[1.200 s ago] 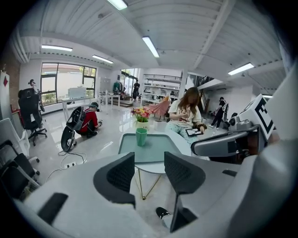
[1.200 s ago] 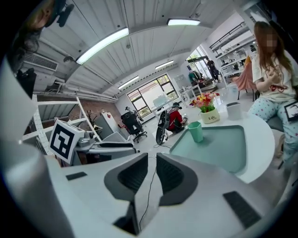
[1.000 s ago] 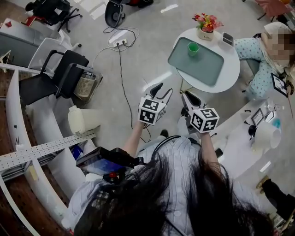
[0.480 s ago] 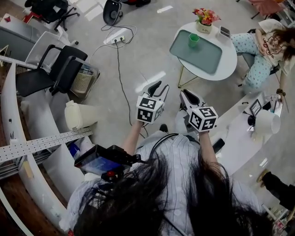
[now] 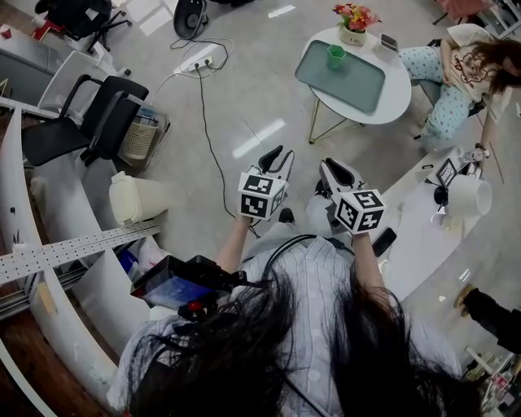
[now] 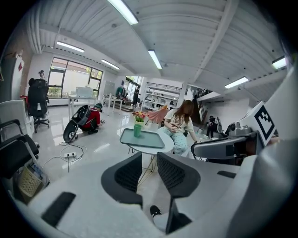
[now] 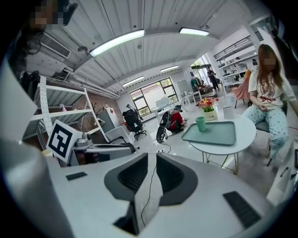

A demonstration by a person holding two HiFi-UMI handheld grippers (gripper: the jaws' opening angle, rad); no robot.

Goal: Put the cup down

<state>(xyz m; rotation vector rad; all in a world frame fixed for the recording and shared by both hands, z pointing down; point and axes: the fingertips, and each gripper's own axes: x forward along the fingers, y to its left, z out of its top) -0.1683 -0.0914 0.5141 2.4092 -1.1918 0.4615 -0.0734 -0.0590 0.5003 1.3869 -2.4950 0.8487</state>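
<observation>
A green cup (image 5: 336,55) stands upright on a grey-green tray (image 5: 358,85) on the round white table (image 5: 400,91), far ahead of me. It also shows in the left gripper view (image 6: 137,130) and the right gripper view (image 7: 200,123). My left gripper (image 5: 277,156) and right gripper (image 5: 332,169) hang side by side in front of my body, well short of the table. The left gripper's jaws (image 6: 150,158) are closing with a gap and nothing between them. The right gripper's jaws (image 7: 152,160) stand a narrow gap apart, empty.
A person (image 5: 460,69) sits at the table's right. A flower pot (image 5: 353,23) and a phone (image 5: 388,43) are on the table. On the floor lie a power strip with cable (image 5: 195,61). Black chairs (image 5: 89,122) stand left, and a white curved desk (image 5: 423,236) is at the right.
In the head view the table and floor have slid up the frame, and the seated person has changed pose. Both grippers stay side by side in mid-frame, shifted slightly upward.
</observation>
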